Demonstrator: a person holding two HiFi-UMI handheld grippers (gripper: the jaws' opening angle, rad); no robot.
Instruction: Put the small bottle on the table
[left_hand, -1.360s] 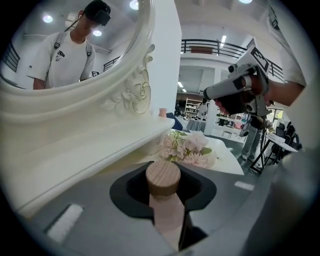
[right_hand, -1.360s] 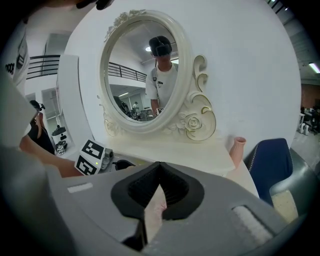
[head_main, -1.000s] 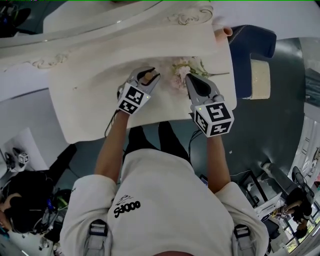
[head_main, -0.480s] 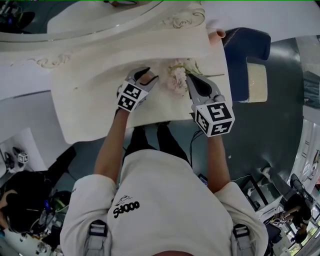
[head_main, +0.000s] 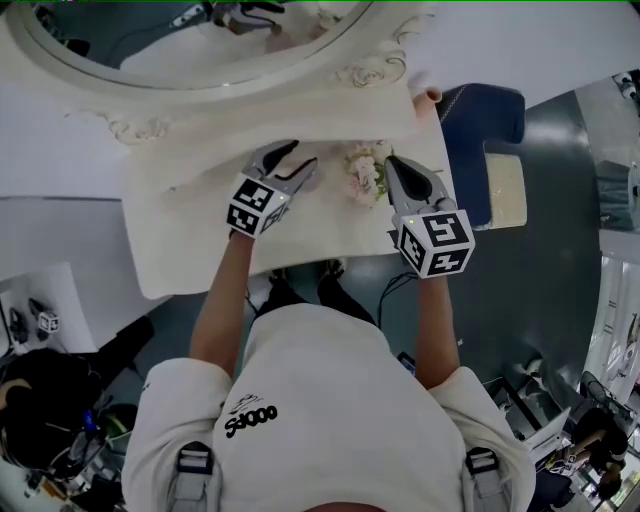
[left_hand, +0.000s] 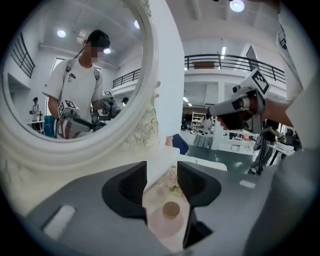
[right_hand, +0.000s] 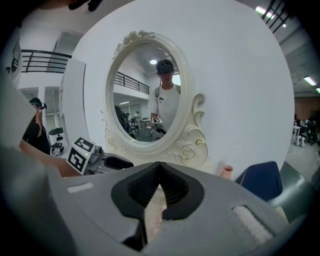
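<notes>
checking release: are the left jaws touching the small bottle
Cannot tell. Left gripper view: left gripper, jaws opening, flanks the small bottle; no clear gap.

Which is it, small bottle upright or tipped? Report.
Upright: the small bottle stands on the table, brown cap up, between the opening jaws of the left tool.

We count one small bottle (left_hand: 171, 210), one flower bunch (head_main: 365, 175) and one pink cup (head_main: 432, 96), all before one mirror (head_main: 150, 40).

left tool (head_main: 298, 162): jaws opening, small bottle (left_hand: 171, 210) between | right tool (head_main: 393, 162): jaws seemingly shut
</notes>
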